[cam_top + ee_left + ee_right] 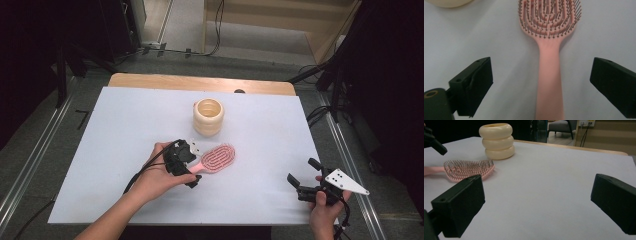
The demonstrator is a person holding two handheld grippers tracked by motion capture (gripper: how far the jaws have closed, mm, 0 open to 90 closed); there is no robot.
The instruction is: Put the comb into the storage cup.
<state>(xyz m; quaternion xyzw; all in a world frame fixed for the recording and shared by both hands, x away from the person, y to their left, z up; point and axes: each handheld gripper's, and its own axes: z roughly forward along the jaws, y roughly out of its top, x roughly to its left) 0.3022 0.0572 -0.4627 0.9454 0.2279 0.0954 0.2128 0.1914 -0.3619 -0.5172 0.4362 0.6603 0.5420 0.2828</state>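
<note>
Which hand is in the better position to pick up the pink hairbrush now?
Left. The left gripper has its open jaws on both sides of the pink hairbrush handle. The right gripper is open too, but far away near the table edge.

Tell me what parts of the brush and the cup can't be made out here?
- Brush handle end: in the high view, hidden under the left hand-held gripper; in the left gripper view, cut off by the bottom edge.
- Brush head tip: left gripper view, cut off by the top edge.
- Cup: left gripper view, cut off by the top edge.
- Cup's inside: right gripper view, hidden by its rim.
</note>
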